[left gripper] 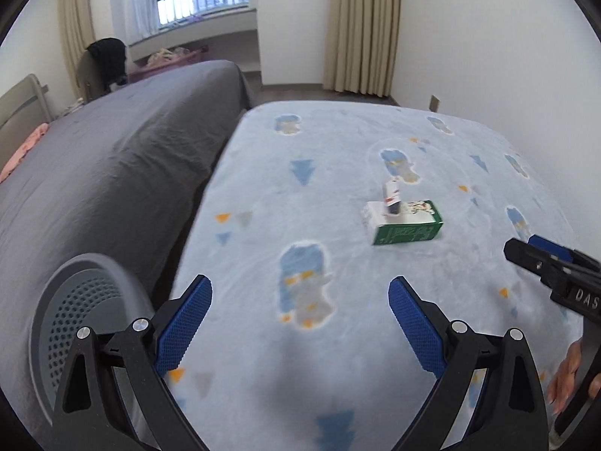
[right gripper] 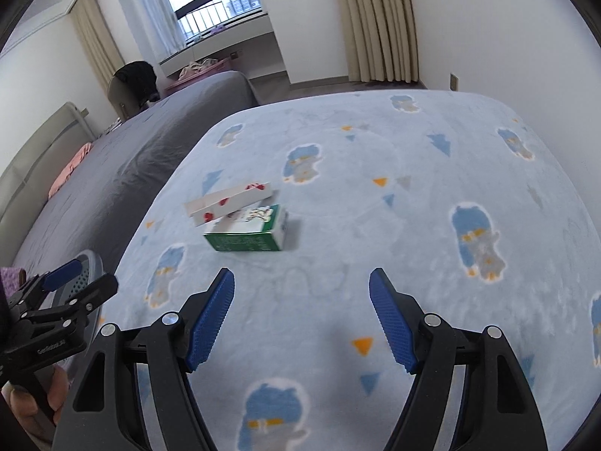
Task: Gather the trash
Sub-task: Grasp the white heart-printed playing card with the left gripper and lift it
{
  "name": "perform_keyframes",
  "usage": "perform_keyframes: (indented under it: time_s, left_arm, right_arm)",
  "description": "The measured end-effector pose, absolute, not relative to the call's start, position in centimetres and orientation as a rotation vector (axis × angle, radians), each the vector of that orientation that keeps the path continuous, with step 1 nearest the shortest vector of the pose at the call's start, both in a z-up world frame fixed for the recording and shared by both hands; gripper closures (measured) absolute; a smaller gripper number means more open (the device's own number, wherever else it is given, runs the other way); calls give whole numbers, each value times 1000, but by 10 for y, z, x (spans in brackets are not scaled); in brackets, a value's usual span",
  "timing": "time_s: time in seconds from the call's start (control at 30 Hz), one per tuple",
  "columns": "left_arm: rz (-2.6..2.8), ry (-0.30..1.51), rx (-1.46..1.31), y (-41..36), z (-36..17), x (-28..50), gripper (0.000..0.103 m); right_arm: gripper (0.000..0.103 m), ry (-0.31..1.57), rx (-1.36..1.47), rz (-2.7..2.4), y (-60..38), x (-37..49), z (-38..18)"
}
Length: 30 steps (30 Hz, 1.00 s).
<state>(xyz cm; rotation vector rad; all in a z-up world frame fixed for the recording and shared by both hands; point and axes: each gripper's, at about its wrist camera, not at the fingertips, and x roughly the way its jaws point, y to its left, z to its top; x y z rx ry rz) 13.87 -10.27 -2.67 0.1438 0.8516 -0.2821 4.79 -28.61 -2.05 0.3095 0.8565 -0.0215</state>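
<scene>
Green carton (right gripper: 249,235) under white red-spotted box (right gripper: 229,203); "DAS" on right tongs (left gripper: 541,255)

Pale blue blanket (right gripper: 375,225), darker blue cartoon figures, blue and orange triangles. Green-and-white carton (right gripper: 249,231). White box (right gripper: 229,203), red spots. Dark grey bedspread (left gripper: 112,173). Grey perforated bin (left gripper: 75,308). Beige curtains (left gripper: 362,26).

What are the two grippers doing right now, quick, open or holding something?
Left gripper: open, holding nothing.
Right gripper: open, holding nothing.
</scene>
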Motion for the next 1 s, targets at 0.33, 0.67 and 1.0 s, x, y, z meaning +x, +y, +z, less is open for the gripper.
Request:
perform_keyframes:
  time_s: [0.33, 0.67, 1.0]
  left_arm:
    - [-314, 892, 178, -167, -39, 197, 10]
    - [-299, 919, 275, -207, -56, 233, 10]
    - [-346, 983, 264, -226, -72, 246, 54]
  right_arm:
    - [32, 901, 365, 3, -307, 53, -39]
    - [32, 892, 392, 48, -310, 51, -34]
    - [32, 889, 428, 57, -318, 51, -34]
